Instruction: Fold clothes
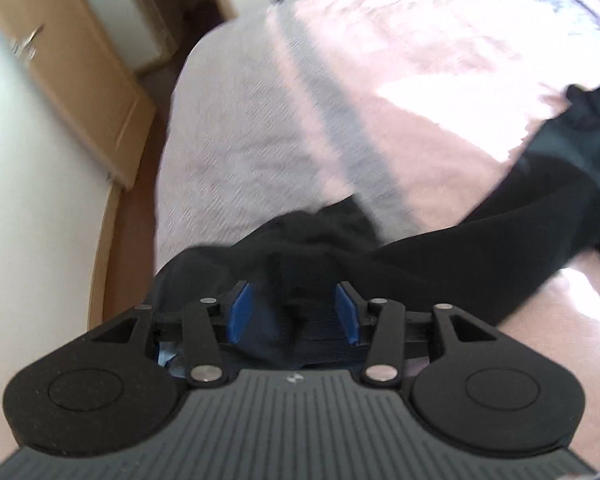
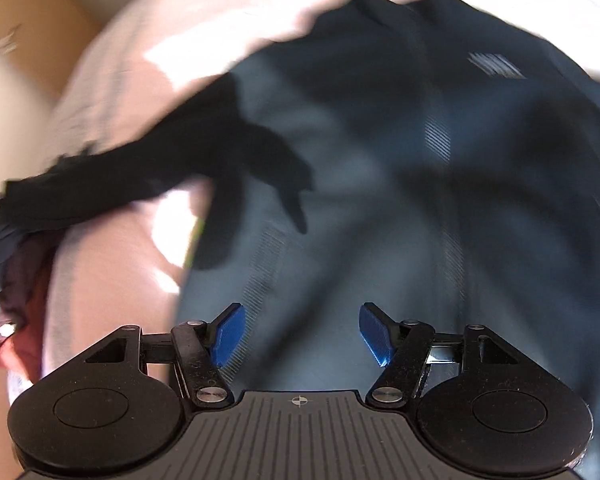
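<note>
both claws stand spread, pinching nothing. left claw point(image 1: 296, 312) hovers over the dark sleeve point(image 1: 440, 248). right claw point(image 2: 302, 334) hangs above the shirt point(image 2: 380, 168) on the bed point(image 1: 260, 140), probably to grab it.

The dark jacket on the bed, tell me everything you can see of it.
The dark jacket is navy, of smooth synthetic-looking fabric, with a pale striped logo and faint striped seam bands. It lies spread but rumpled on the pink bedspread. One long sleeve stretches out sideways, its bunched end lying between the open blue pads of the left gripper; whether they touch it is unclear. The right gripper hangs open over the body. Motion blur hides finer detail.
</note>
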A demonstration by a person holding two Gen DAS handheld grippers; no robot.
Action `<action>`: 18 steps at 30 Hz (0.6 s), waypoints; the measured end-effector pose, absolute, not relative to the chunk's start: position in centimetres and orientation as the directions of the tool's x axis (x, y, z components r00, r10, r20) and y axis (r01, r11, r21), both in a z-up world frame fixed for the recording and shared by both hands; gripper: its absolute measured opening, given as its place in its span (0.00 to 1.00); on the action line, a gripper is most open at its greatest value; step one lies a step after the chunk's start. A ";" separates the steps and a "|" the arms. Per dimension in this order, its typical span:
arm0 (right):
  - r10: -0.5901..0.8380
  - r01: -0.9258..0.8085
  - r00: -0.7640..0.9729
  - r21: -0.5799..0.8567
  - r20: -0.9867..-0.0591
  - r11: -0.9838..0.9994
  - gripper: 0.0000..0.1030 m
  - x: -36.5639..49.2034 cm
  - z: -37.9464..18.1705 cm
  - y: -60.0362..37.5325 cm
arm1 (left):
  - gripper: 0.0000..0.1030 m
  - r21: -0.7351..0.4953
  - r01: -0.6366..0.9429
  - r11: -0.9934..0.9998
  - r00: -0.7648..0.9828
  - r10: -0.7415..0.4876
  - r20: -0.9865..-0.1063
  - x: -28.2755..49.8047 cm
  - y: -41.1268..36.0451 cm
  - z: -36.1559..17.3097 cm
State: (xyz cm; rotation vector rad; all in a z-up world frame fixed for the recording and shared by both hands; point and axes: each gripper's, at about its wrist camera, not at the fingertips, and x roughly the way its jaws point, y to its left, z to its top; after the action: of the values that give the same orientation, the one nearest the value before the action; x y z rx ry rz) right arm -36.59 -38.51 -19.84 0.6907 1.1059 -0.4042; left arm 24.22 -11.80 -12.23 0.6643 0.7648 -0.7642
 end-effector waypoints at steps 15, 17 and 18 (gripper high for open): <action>-0.176 0.856 0.329 0.213 -0.928 0.471 0.65 -61.4 -19.5 -47.7 | 0.58 -0.251 0.942 0.221 -0.162 -0.355 -0.921 -5.0 -17.0 -22.2; -0.146 0.836 0.378 0.269 -0.914 0.478 0.65 -62.9 -20.1 -48.7 | 0.59 -0.222 0.950 0.220 -0.148 -0.310 -0.939 -8.0 -17.1 -23.2; -0.125 0.817 0.409 0.301 -0.904 0.491 0.65 -63.4 -20.4 -49.1 | 0.59 -0.189 0.956 0.226 -0.119 -0.290 -0.950 -9.1 -17.0 -23.6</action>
State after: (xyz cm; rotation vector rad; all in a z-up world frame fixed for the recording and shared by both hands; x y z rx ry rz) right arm -63.44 -49.11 -20.37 0.8589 0.9680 -0.6956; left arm -9.13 -17.02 -23.63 0.7428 1.2216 -1.2480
